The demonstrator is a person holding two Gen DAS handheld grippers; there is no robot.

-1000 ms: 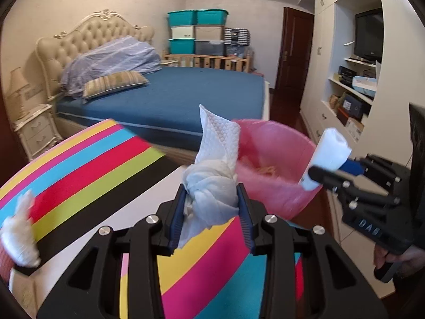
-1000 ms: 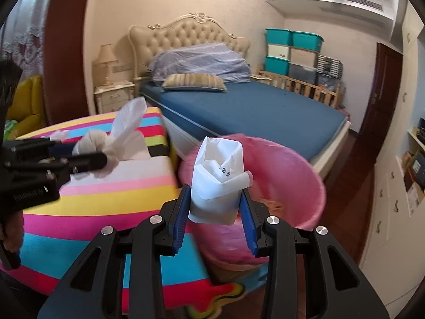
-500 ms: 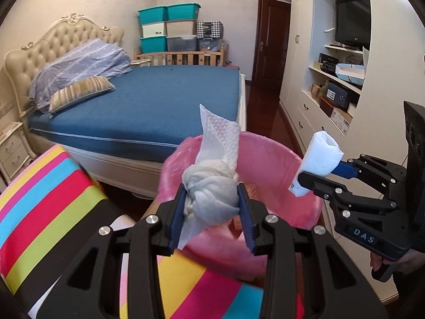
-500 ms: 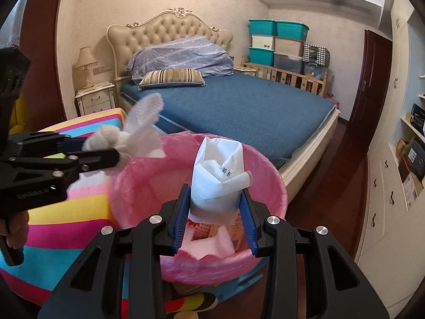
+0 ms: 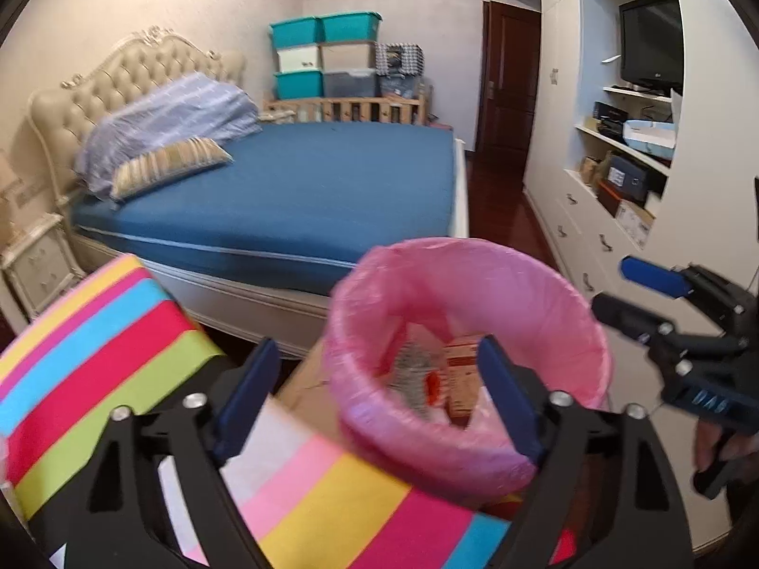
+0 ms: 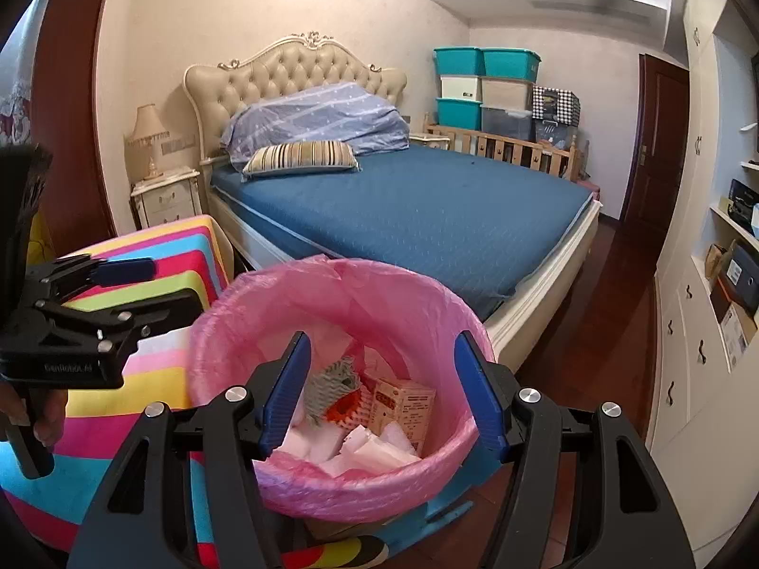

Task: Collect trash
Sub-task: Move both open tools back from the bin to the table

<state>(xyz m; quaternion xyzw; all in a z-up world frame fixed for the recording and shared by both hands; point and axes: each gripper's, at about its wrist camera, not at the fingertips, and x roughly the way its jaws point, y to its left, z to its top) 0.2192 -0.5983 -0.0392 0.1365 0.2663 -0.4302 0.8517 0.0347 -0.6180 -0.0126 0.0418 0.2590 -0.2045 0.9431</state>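
A trash bin lined with a pink bag (image 5: 536,303) (image 6: 379,284) stands beside a striped table. Inside lie white tissues (image 6: 360,450), a small carton (image 6: 403,403) and other scraps. My left gripper (image 5: 379,393) is open and empty, hovering over the bin's near rim; it also shows at the left of the right wrist view (image 6: 137,284). My right gripper (image 6: 382,393) is open and empty, right above the bin's mouth; it also shows at the right of the left wrist view (image 5: 635,294).
The rainbow-striped table (image 5: 95,360) (image 6: 142,393) lies left of the bin. A blue bed (image 6: 427,208) fills the room behind. A white wall unit with drawers and a TV (image 5: 650,38) stands on the right. Dark wooden floor (image 6: 593,332) runs between bed and cabinets.
Both grippers opened over the bin. The crumpled tissue left my left gripper and the white paper left my right gripper; both are gone from the jaws.
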